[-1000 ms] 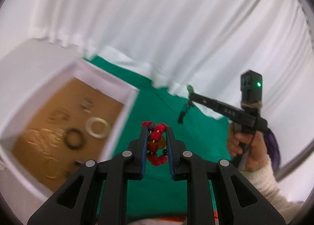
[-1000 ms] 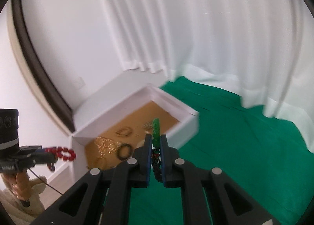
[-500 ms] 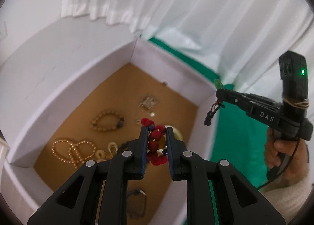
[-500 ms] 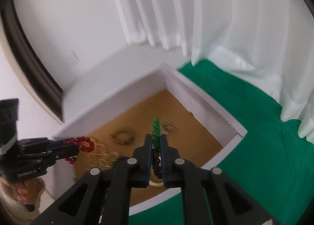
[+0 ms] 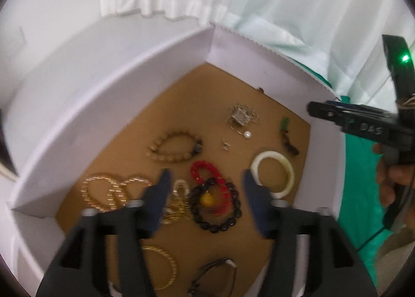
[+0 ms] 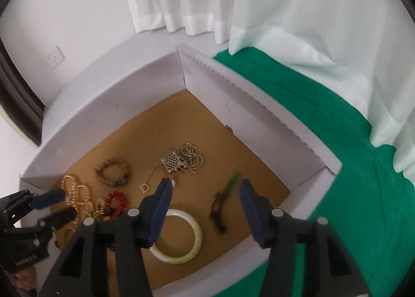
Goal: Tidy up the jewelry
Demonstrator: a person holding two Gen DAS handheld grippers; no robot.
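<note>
Two claws hang over the white cardboard box with the brown floor (image 5: 233,45), and both are opening with nothing between their blue pads. The left claw (image 5: 206,193) stands wide apart above the red bead bracelet (image 5: 207,175), which lies on the box floor, draped partly over the dark bead bracelet with an amber bead (image 5: 215,206). The right claw (image 6: 205,193) is also spreading; the green-tipped pendant on a dark cord (image 6: 224,201) lies on the floor below the gap, just beside the pale jade-coloured bangle (image 6: 179,234).

Elsewhere in the box lie a tan wooden bead bracelet (image 5: 173,146), looped gold bead strands (image 5: 109,193), a silver chain with a mesh pendant (image 6: 181,159) and a twisted gold bangle (image 5: 163,268).

The likeliest trouble is tangling: the red bracelet overlaps the dark one and sits near the gold chains, so a later pick there could drag several pieces at once. Lifting either claw carelessly could also snag a cord or clip the box wall, since both hang close to it. The green cloth tabletop (image 6: 324,128) beside the box shows no more jewelry in these views, so the sorting may be nearly done.
</note>
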